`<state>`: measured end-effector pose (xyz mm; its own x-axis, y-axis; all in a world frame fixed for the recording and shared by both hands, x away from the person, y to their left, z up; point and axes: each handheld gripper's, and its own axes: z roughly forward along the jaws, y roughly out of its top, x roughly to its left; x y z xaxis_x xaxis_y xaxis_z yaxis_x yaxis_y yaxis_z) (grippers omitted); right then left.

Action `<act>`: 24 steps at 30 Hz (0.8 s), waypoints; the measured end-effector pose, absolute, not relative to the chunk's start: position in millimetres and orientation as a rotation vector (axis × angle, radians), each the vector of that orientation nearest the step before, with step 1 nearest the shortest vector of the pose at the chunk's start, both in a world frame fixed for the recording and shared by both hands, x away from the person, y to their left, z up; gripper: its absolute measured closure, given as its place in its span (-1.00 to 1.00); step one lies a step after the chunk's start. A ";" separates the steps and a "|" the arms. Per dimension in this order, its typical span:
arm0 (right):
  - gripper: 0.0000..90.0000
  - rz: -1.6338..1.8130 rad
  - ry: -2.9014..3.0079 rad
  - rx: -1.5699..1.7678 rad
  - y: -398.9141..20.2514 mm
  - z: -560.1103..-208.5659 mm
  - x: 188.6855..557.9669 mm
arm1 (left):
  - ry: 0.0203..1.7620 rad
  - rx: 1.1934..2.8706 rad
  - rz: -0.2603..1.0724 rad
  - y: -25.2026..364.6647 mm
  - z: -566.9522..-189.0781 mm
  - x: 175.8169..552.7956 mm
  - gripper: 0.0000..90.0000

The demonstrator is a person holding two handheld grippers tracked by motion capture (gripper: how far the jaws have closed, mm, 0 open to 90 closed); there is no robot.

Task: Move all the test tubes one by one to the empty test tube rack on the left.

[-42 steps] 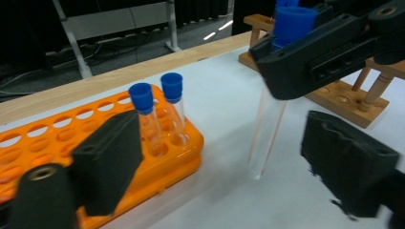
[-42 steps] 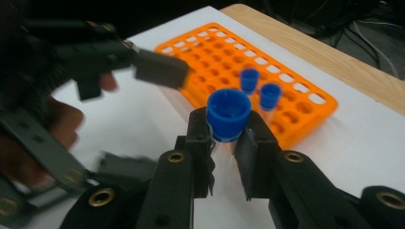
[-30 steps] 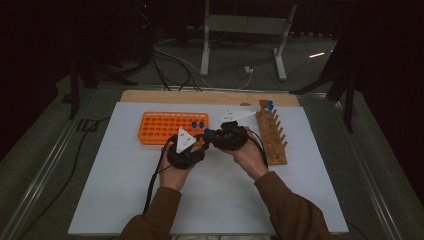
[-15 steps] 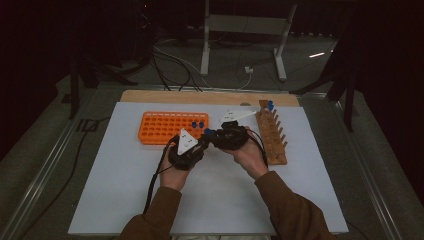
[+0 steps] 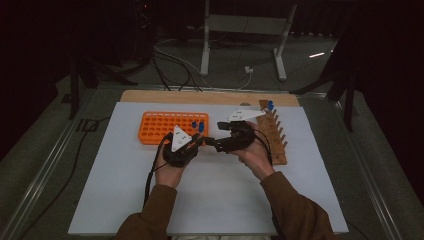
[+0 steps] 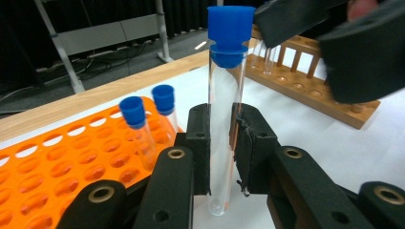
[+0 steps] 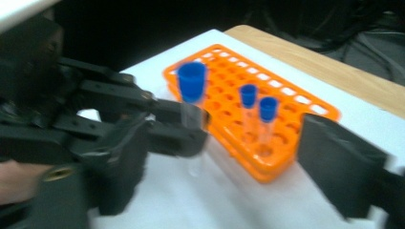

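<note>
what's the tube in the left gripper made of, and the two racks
Tube: clear and glossy with see-through walls, glass or hard plastic, hard to say which; its blue cap looks like matte moulded plastic. Orange rack: smooth, slightly shiny plastic, evenly coloured with moulded round holes. Peg rack: bare wood by its tan colour, with a dull, unvarnished-looking finish.

My left gripper (image 6: 222,143) is matt black plastic with small shiny metal rings, and its pads look rough and a bit torn. The test tube (image 6: 224,124) is clear, smooth and shiny, like glass or clear plastic, with a smooth blue plastic cap (image 6: 230,33). The orange rack (image 6: 57,167) is glossy plastic. The other rack (image 6: 305,81) is plain wood. The table sheet (image 5: 125,190) looks matt white.
</note>
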<state>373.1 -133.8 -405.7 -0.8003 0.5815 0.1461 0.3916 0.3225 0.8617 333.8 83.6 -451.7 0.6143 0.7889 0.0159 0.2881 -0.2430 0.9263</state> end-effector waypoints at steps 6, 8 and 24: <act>-0.96 1.373 2.350 0.885 -146.8 -409.9 369.4 | 0.896 1.778 0.616 93.7 -450.1 339.7 0.74; -1.00 1.362 2.334 0.890 -152.7 -412.1 367.1 | 0.900 1.771 0.624 96.6 -449.6 342.5 0.74; -1.00 1.361 2.248 0.947 -189.6 -420.3 347.9 | 0.993 1.724 0.656 112.0 -458.1 368.0 0.74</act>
